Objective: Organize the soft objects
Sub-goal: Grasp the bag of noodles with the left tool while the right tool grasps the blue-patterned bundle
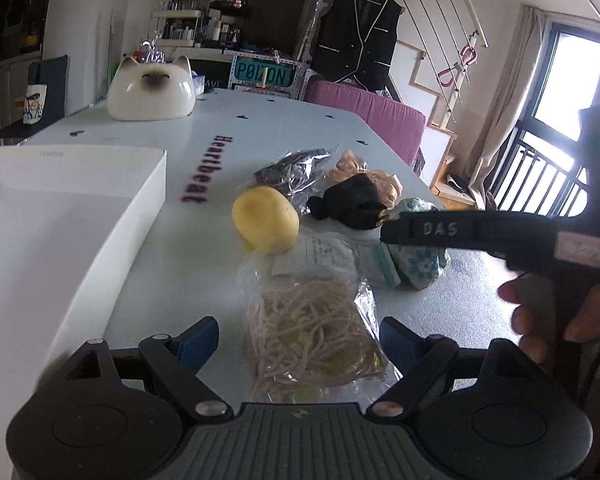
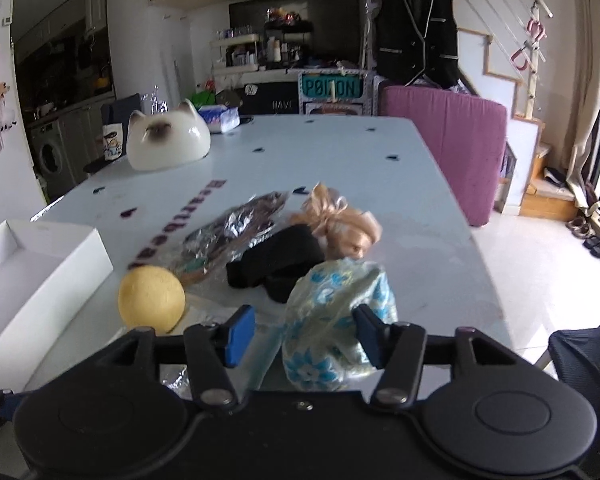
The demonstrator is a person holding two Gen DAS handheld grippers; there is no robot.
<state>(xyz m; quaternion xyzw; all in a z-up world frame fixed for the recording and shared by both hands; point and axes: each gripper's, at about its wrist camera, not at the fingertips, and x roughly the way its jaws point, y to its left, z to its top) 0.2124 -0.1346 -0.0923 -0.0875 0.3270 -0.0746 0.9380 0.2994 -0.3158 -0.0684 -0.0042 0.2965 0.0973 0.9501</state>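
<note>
Soft goods heaped beside an empty white rectangular box [image 1: 80, 208]. Left gripper [image 1: 298, 344], fingers apart, straddles the clear bag of pale noodle-like cord [image 1: 312, 332] untouched. Right gripper [image 2: 304, 336], fingers apart, brackets the blue-flowered satin pouch [image 2: 336, 320]; contact with its right-hand finger is uncertain, so no grip yet.
</note>
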